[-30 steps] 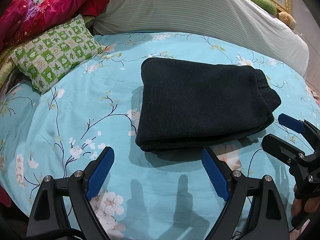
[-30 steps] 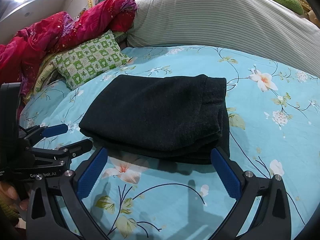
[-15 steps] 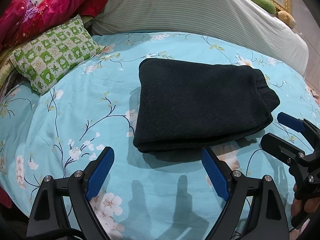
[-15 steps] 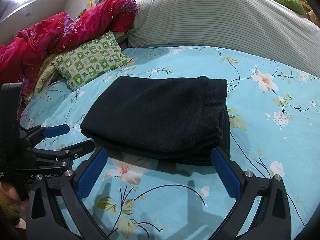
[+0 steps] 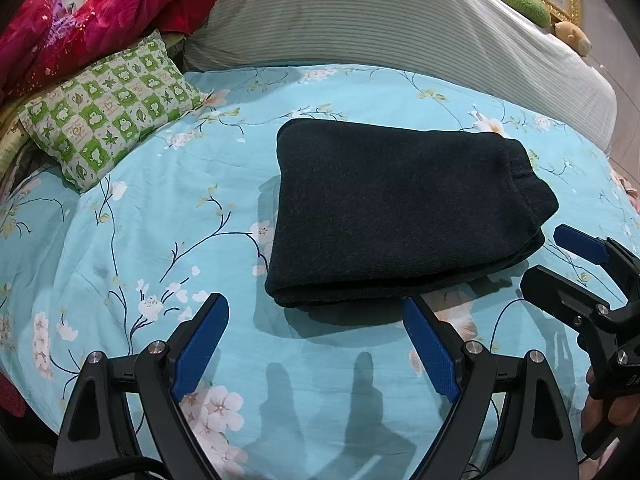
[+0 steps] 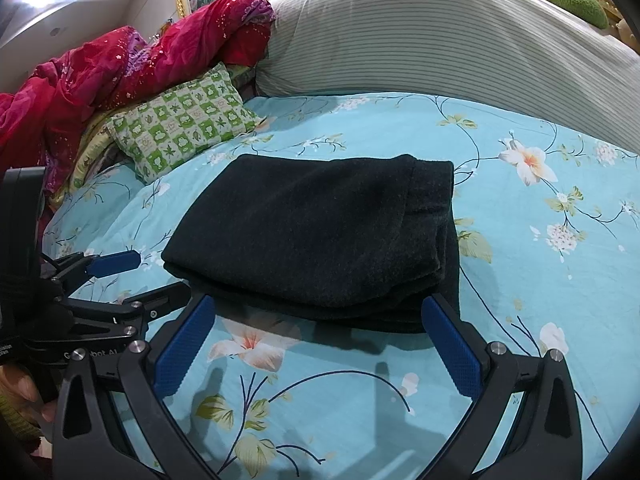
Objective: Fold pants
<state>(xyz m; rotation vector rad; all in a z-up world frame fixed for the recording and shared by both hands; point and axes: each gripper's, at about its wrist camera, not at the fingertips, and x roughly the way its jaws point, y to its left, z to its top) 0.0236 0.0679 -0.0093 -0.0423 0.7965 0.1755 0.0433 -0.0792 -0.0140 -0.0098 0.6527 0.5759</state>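
Note:
The dark pants (image 5: 400,212) lie folded into a thick rectangle on the floral turquoise bedsheet (image 5: 160,208); they also show in the right wrist view (image 6: 320,236). My left gripper (image 5: 316,344) is open and empty, hovering just short of the pants' near edge. My right gripper (image 6: 320,344) is open and empty, also just short of the near edge. Each gripper shows in the other's view, the right one (image 5: 560,264) at the far right, the left one (image 6: 132,280) at the far left.
A green checked pillow (image 5: 108,108) lies at the left of the bed. A red quilt (image 6: 120,64) is piled behind it. A large striped bolster (image 5: 400,28) runs along the back. Plush toys (image 5: 524,4) sit at the far right corner.
Both grippers have drawn back slightly from the folded pants and stay open. The pants have not moved.

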